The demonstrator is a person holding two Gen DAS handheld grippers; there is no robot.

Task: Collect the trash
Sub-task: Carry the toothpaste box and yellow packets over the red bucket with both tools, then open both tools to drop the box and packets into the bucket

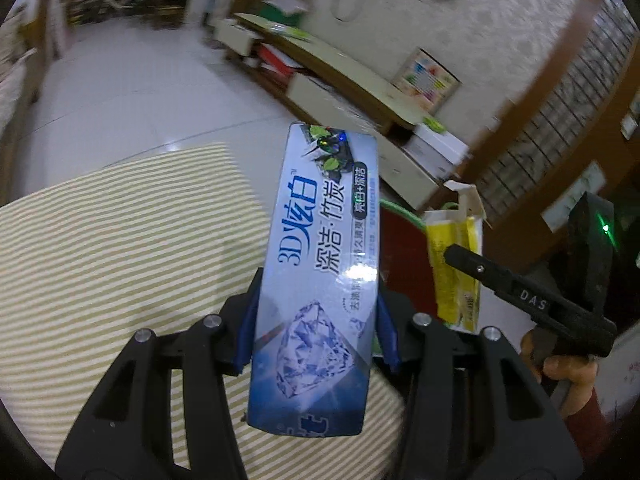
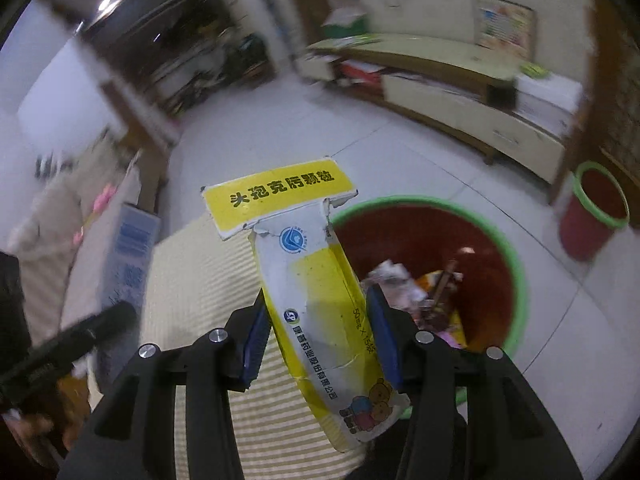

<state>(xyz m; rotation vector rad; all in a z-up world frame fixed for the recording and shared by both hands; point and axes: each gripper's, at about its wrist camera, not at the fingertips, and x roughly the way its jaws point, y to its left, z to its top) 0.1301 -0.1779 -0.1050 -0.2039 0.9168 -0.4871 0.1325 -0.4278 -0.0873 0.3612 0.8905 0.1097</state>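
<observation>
My left gripper point(image 1: 316, 320) is shut on a blue toothpaste box point(image 1: 320, 264), held up above the striped table edge. My right gripper point(image 2: 316, 332) is shut on a yellow and white medicine box point(image 2: 316, 280) with a torn open flap. That box also shows in the left wrist view point(image 1: 456, 264), with the right gripper point(image 1: 528, 300) to the right. A red trash bin with a green rim point(image 2: 516, 264) stands just right of the yellow box, with crumpled trash inside. The toothpaste box also shows blurred in the right wrist view point(image 2: 128, 256).
A striped yellow and white cloth point(image 1: 120, 264) covers the table below both grippers. A second small red bin point(image 2: 592, 212) stands further right on the tiled floor. A low wooden TV cabinet point(image 2: 440, 80) runs along the back wall.
</observation>
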